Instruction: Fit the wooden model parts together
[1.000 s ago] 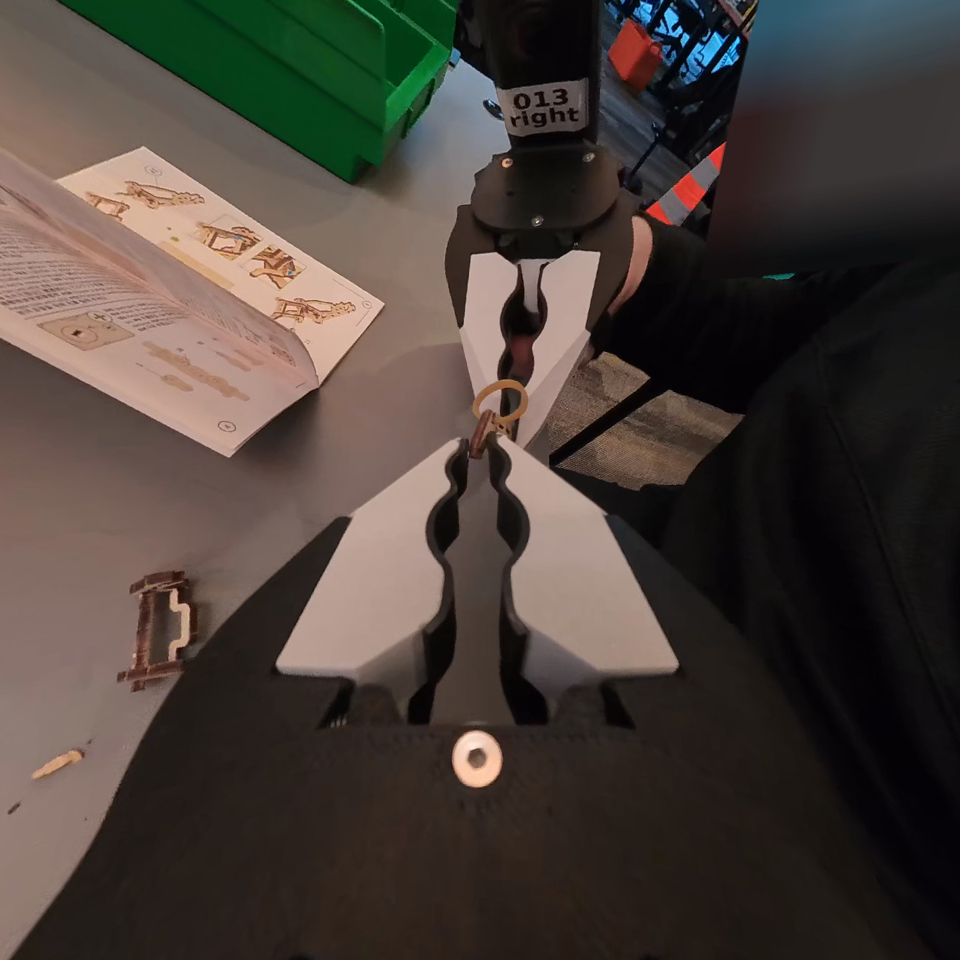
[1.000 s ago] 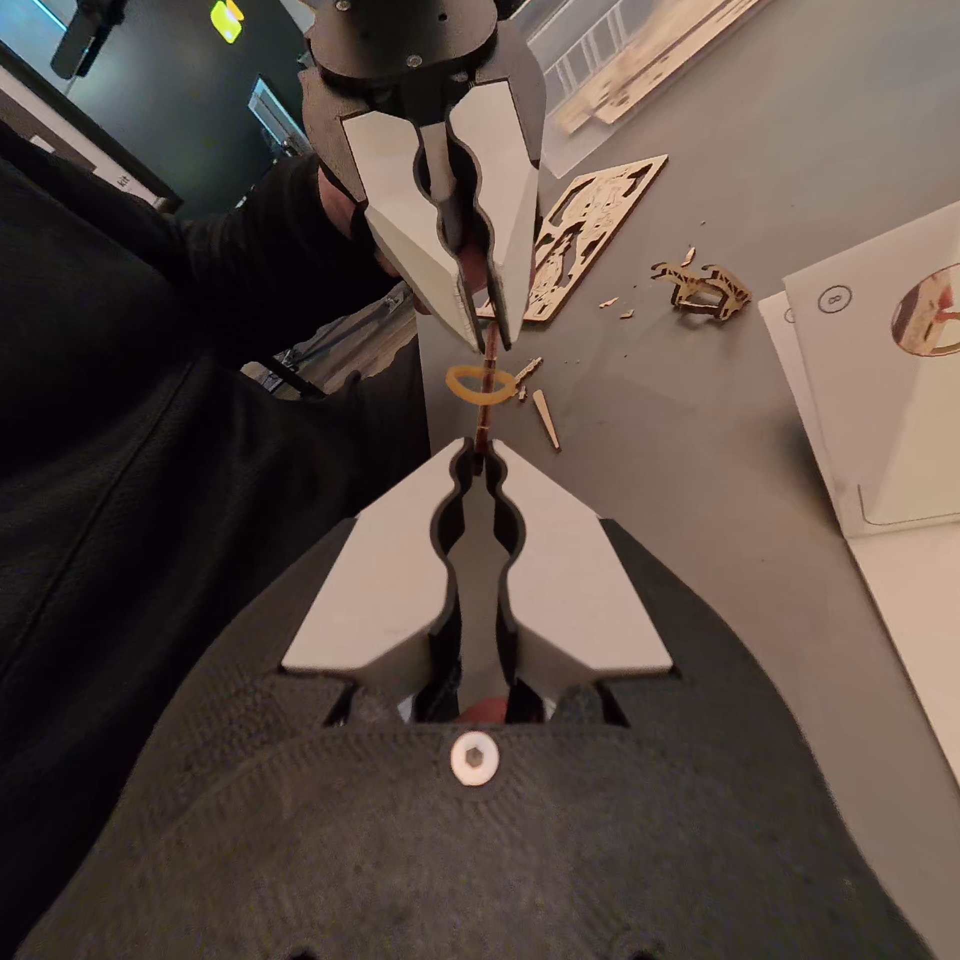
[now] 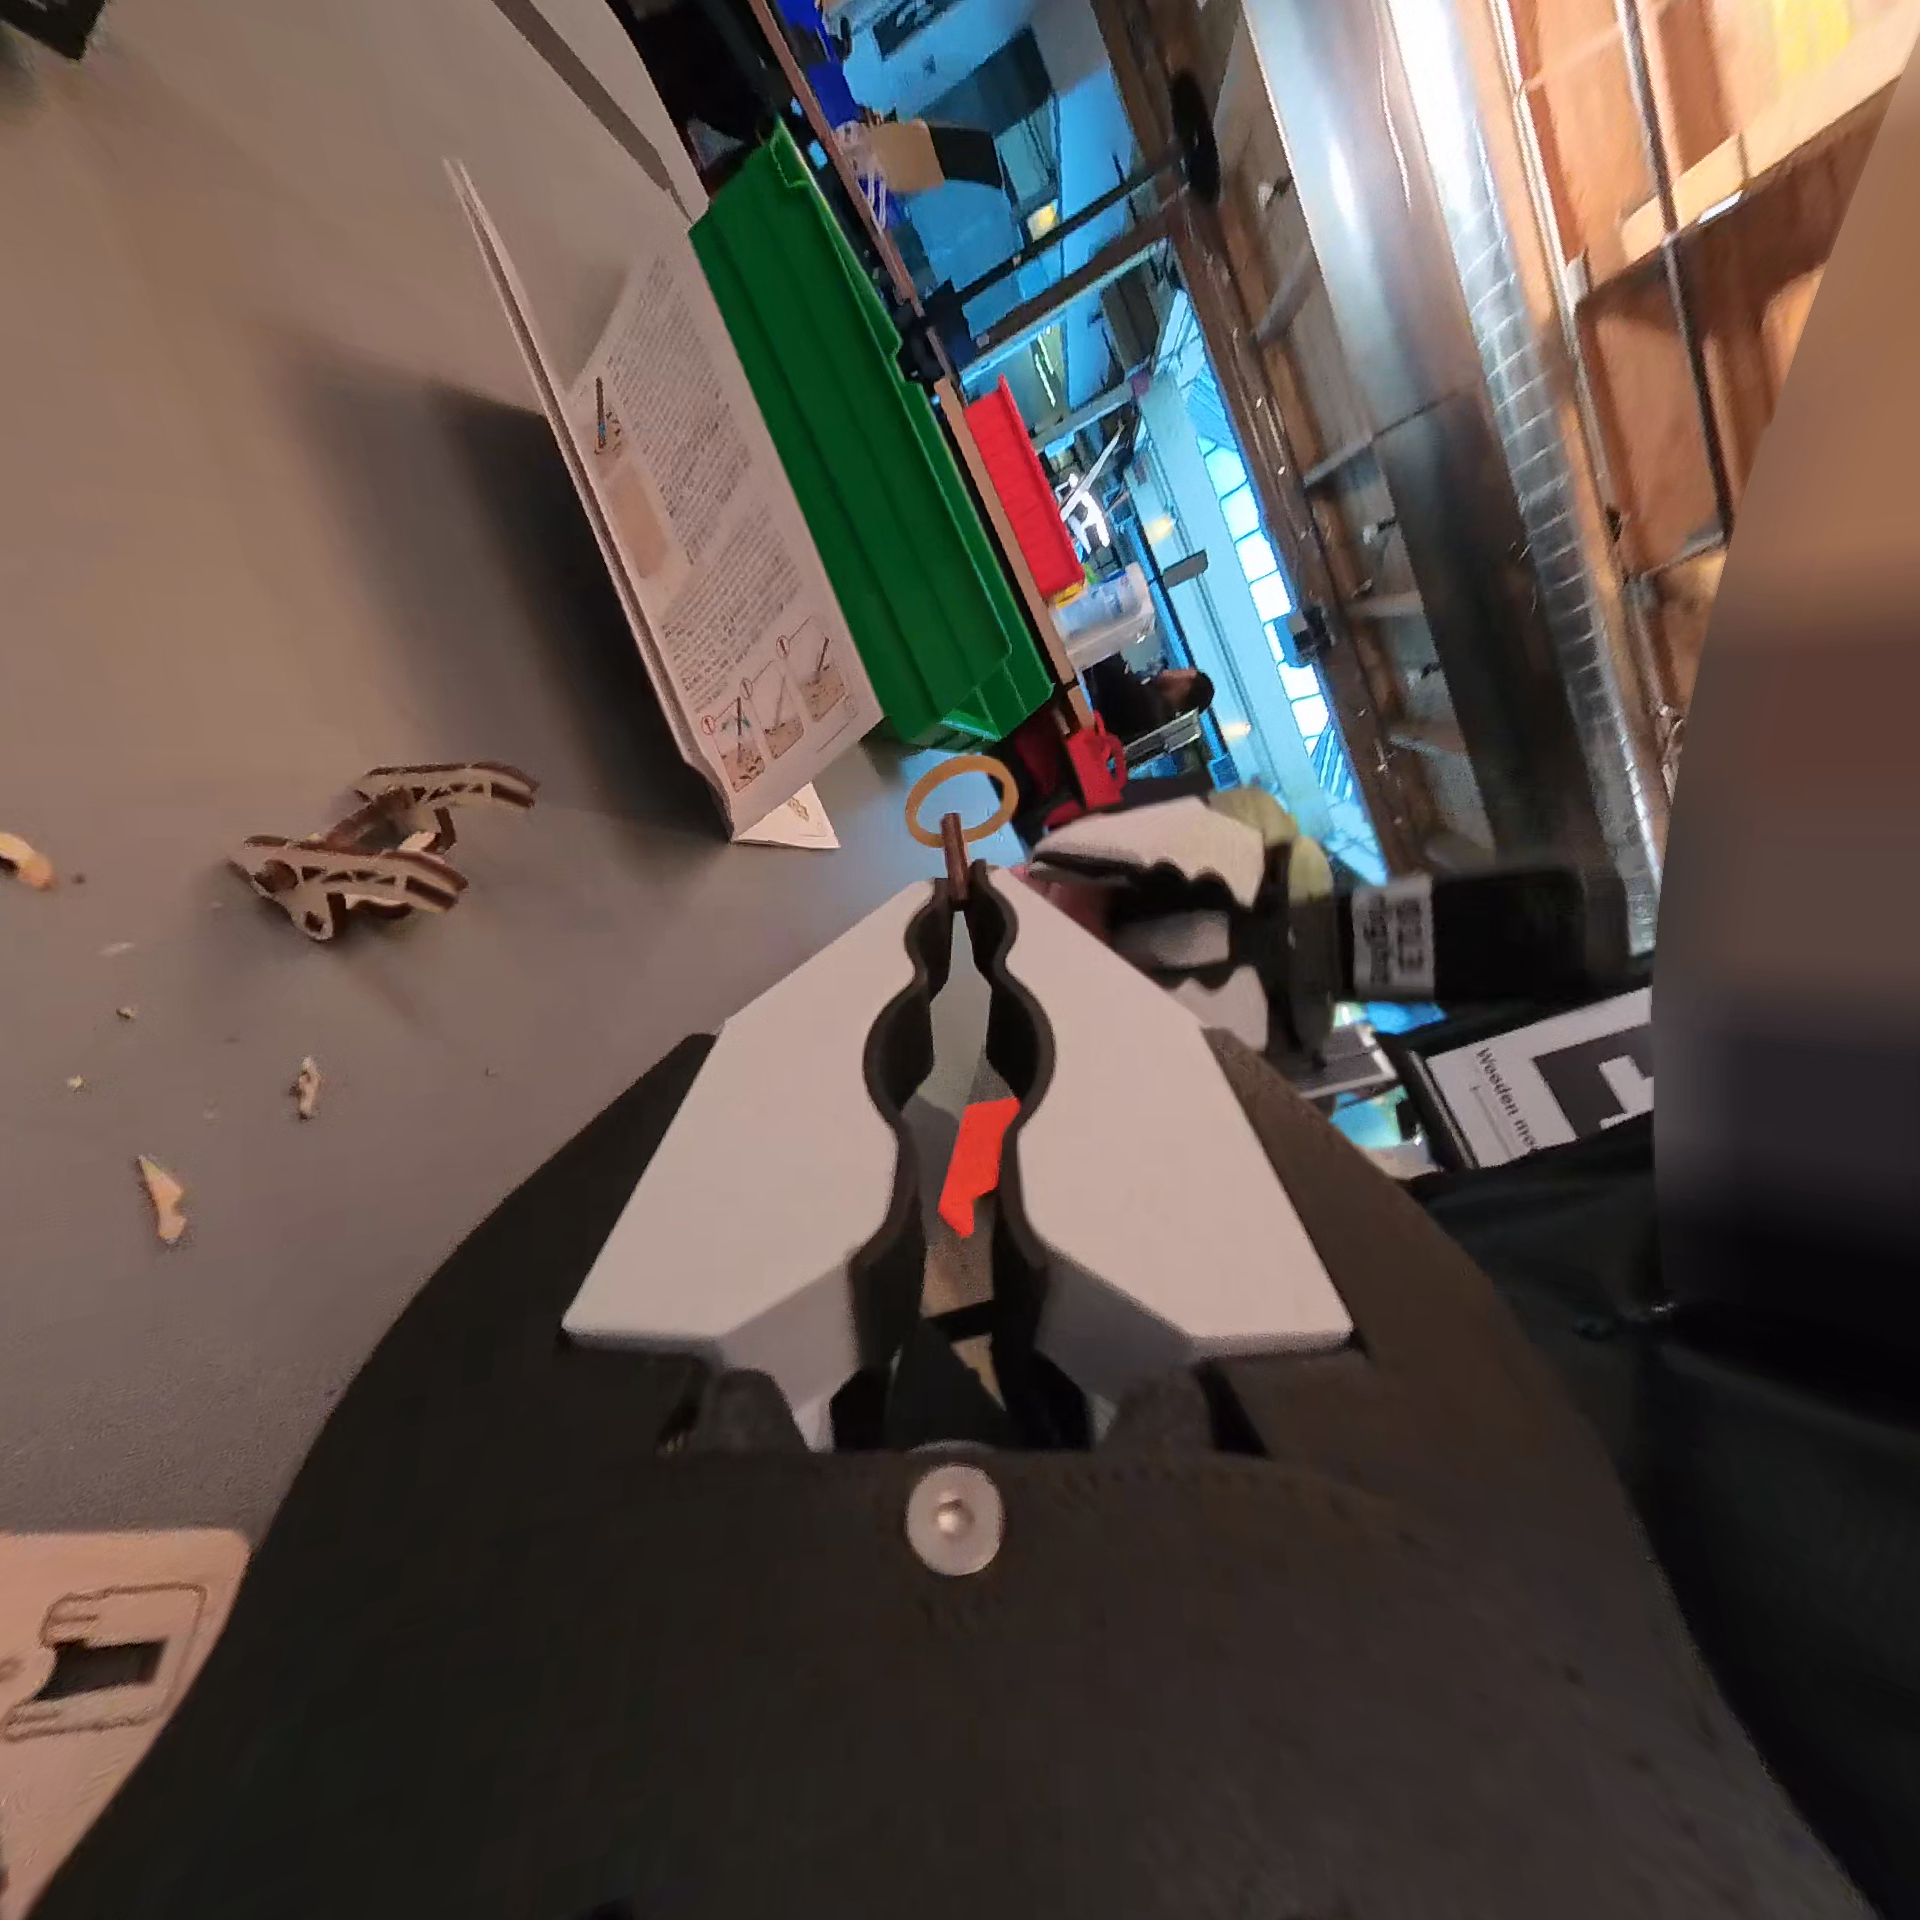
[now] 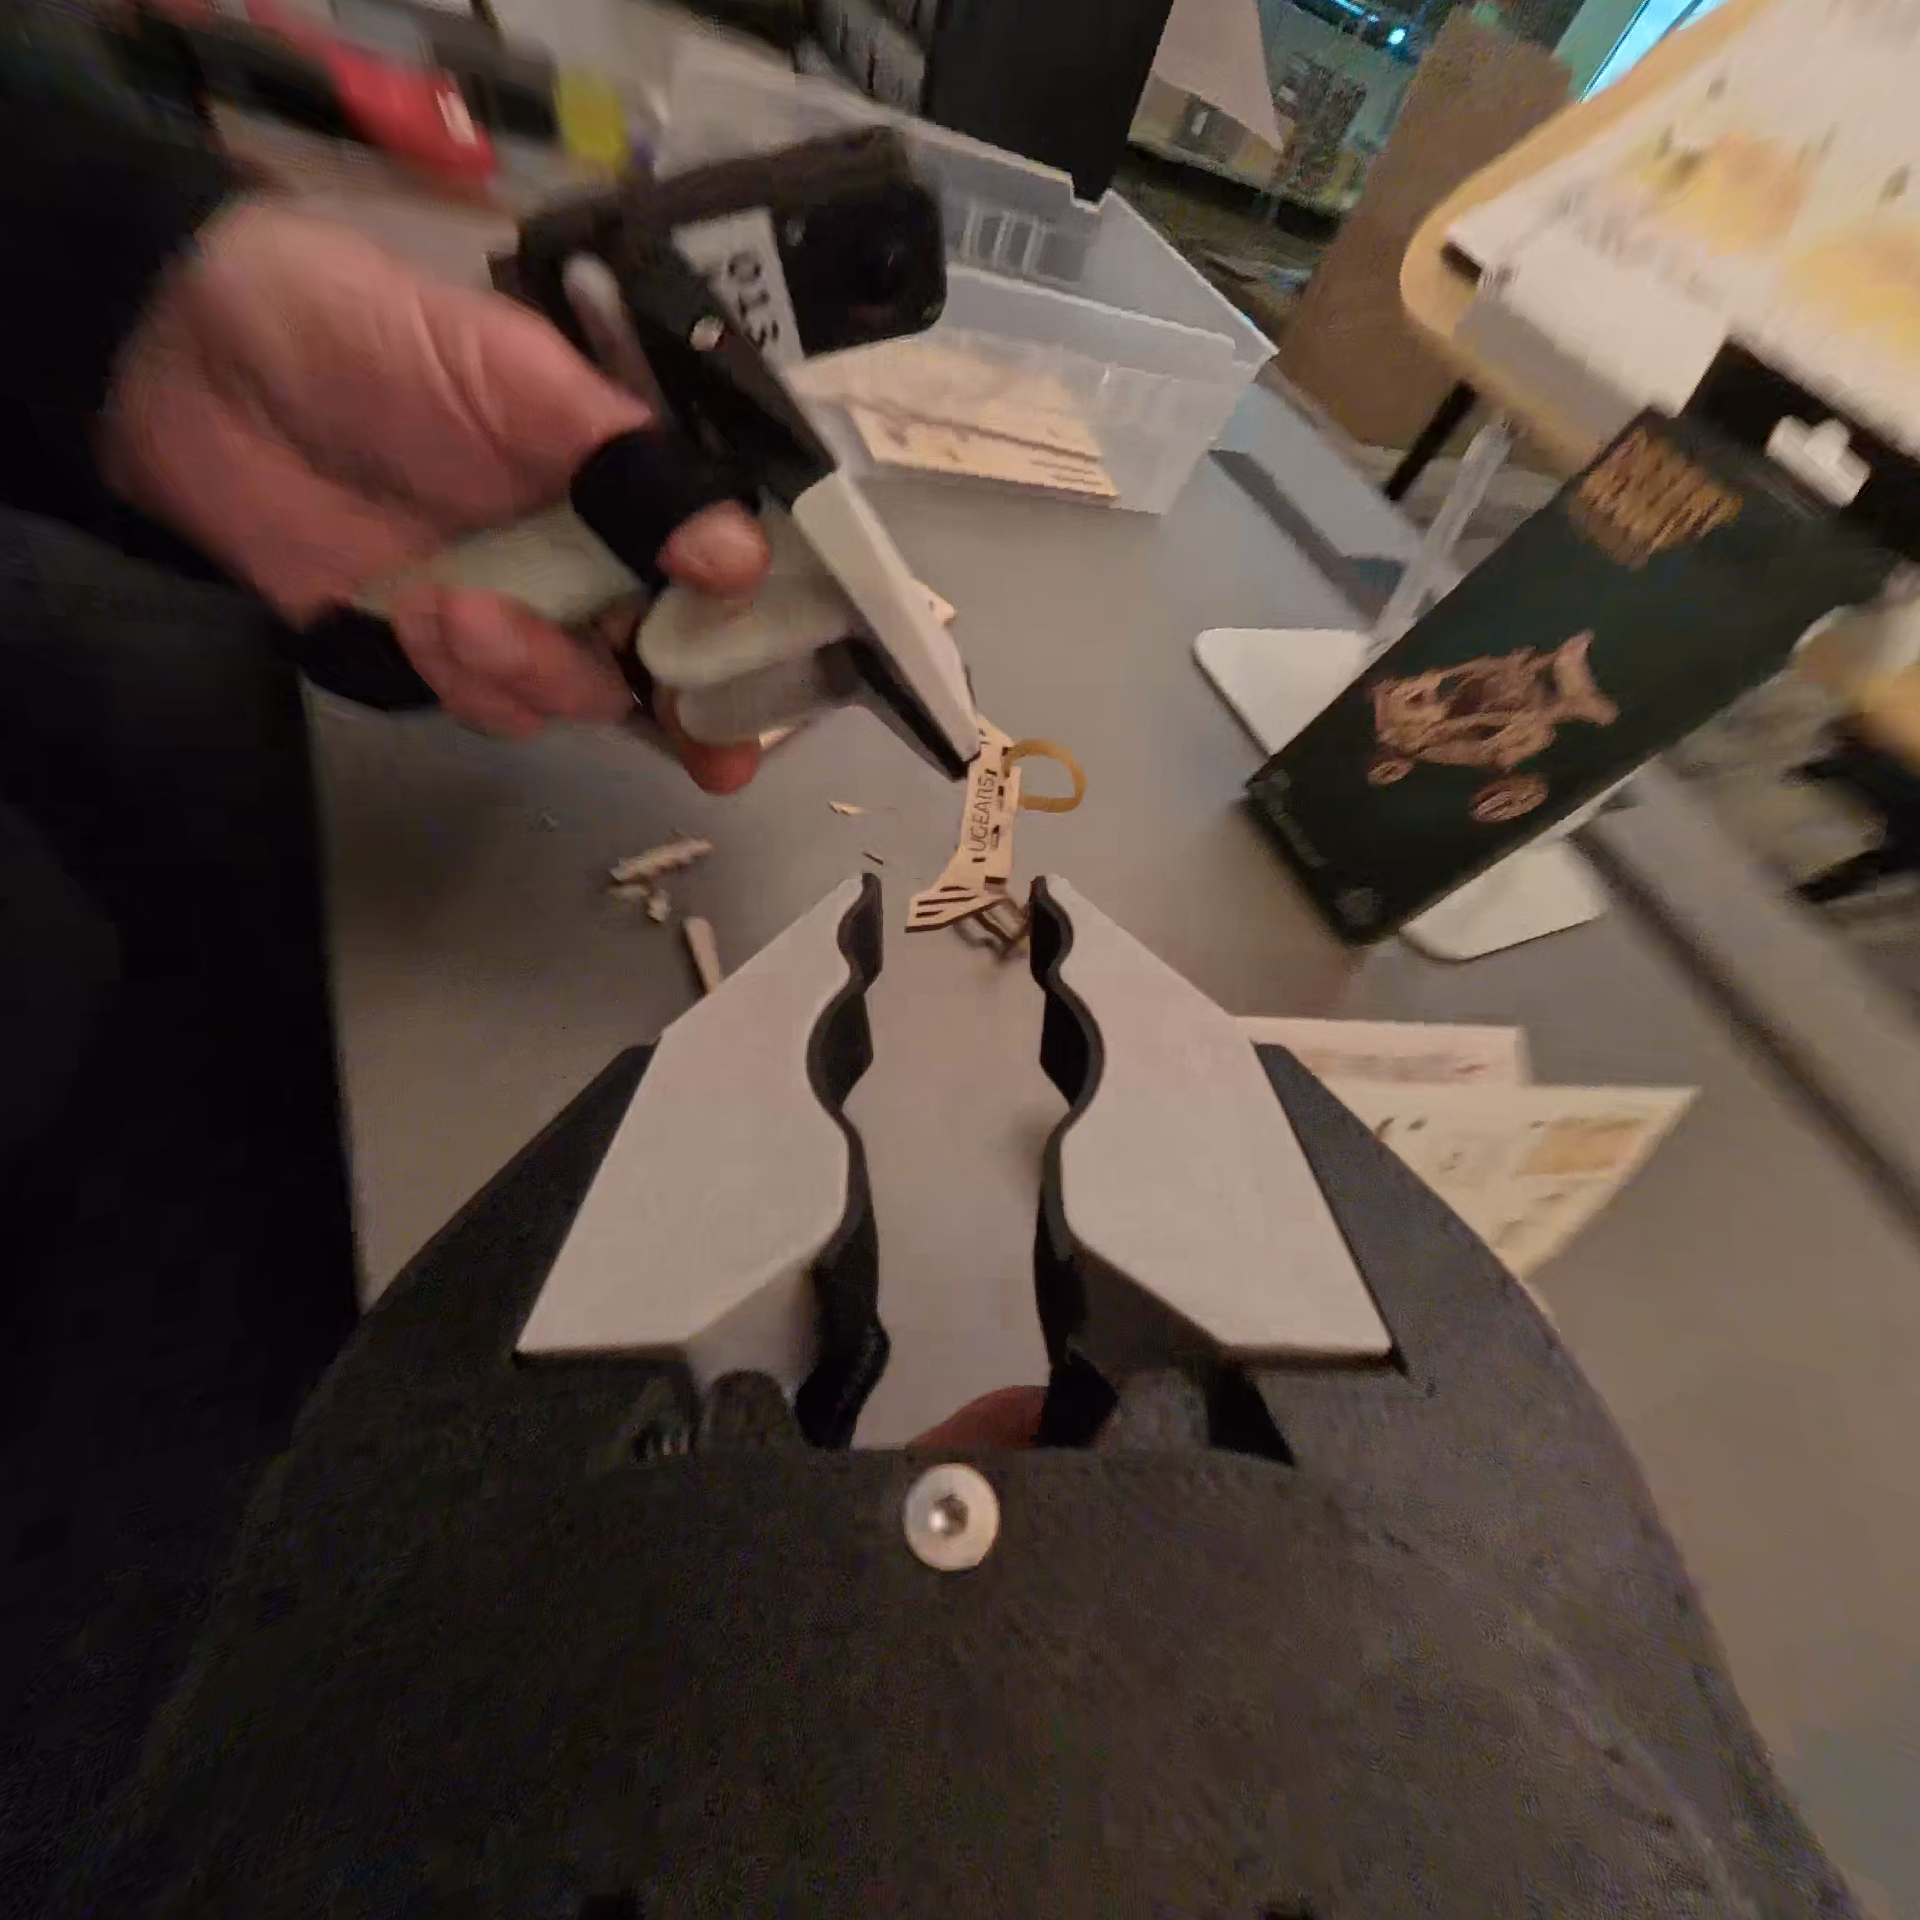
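Observation:
My left gripper (image 3: 961,896) is shut on the edge of a thin flat wooden model part (image 3: 954,854). A tan rubber band (image 3: 961,798) is looped around the part's tip. In the right wrist view a hand holds the left gripper (image 4: 961,750) at the upper left. The wooden part (image 4: 982,831) hangs from it with the band (image 4: 1051,779) beside it. My right gripper (image 4: 954,899) is open. The part's lower end lies between its fingertips, and neither pad presses on it. The right gripper also shows at the right of the left wrist view (image 3: 1101,904), blurred.
On the grey table (image 3: 260,520) are an open instruction booklet (image 3: 675,499), a green bin (image 3: 862,468), a small wooden sub-assembly (image 3: 364,852) and wood scraps (image 3: 161,1200). A dark box (image 4: 1507,675), a clear plastic bin (image 4: 1039,343) and booklet pages (image 4: 1507,1122) lie ahead and to the right. About 4 cm separates my left fingertips from my right.
My right gripper has opened and let go of the wooden part, which both grippers held before. The left gripper keeps hold of it and has swung round, and both views have turned.

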A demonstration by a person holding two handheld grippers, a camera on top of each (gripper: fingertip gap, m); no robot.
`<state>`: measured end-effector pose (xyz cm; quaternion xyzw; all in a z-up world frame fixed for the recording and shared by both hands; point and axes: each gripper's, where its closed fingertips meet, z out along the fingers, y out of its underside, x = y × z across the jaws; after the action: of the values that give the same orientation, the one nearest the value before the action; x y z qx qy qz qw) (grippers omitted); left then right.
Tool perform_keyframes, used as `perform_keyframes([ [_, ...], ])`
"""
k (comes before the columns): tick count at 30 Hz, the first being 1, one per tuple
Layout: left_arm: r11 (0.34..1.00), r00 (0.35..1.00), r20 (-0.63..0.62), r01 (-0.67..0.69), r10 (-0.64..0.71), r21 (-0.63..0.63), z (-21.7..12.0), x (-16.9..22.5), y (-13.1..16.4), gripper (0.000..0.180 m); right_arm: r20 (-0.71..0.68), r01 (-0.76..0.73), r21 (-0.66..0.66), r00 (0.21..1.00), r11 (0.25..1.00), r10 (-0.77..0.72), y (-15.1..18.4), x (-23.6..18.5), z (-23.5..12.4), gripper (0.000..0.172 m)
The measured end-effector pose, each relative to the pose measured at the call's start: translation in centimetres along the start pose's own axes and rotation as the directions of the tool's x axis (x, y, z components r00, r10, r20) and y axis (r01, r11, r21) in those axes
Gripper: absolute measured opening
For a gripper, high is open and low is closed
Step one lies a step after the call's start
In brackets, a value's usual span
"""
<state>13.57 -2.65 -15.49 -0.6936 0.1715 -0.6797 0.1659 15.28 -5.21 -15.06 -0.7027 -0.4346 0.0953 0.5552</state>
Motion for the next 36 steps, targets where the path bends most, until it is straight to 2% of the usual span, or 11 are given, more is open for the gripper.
perform_keyframes([
  [2,0.999,1.000,0.006,0.029,-0.030,0.018,0.2,-0.1,0.1,0.000,-0.087,0.143,-0.041,0.985,0.989,-0.147,-0.1,-0.4,0.8,0.026],
  [5,0.995,0.996,-0.008,0.088,-0.088,0.051,0.3,0.1,0.1,0.001,-0.221,0.272,-0.076,0.934,0.959,-0.282,-0.3,0.0,1.5,0.028],
  [8,0.989,0.993,-0.010,0.122,-0.122,0.078,0.3,0.2,0.2,0.001,-0.252,0.373,-0.118,0.885,0.920,-0.391,0.2,-0.3,2.3,0.026],
  [12,0.982,0.986,-0.009,0.164,-0.164,0.097,0.4,0.3,0.5,0.001,-0.323,0.415,-0.147,0.838,0.898,-0.440,0.2,0.5,2.4,0.014],
  [18,0.966,0.975,-0.031,0.221,-0.219,0.136,0.3,0.4,0.5,0.001,-0.343,0.452,-0.131,0.815,0.883,-0.468,0.0,0.7,2.4,0.003],
  [28,0.993,0.997,-0.018,0.075,-0.073,0.087,-0.3,1.8,-0.3,0.023,-0.374,0.465,-0.014,0.819,0.885,-0.436,-1.3,0.7,1.0,0.001],
  [31,0.993,0.990,-0.089,0.115,-0.111,0.041,-0.5,2.6,-0.9,0.023,-0.376,0.518,-0.020,0.788,0.855,-0.486,-1.5,0.5,0.7,0.001],
  [36,0.986,0.985,-0.077,0.147,-0.153,-0.080,-0.2,2.6,-0.7,0.017,-0.359,0.655,-0.049,0.693,0.754,-0.625,-2.1,-0.2,0.6,0.000],
])
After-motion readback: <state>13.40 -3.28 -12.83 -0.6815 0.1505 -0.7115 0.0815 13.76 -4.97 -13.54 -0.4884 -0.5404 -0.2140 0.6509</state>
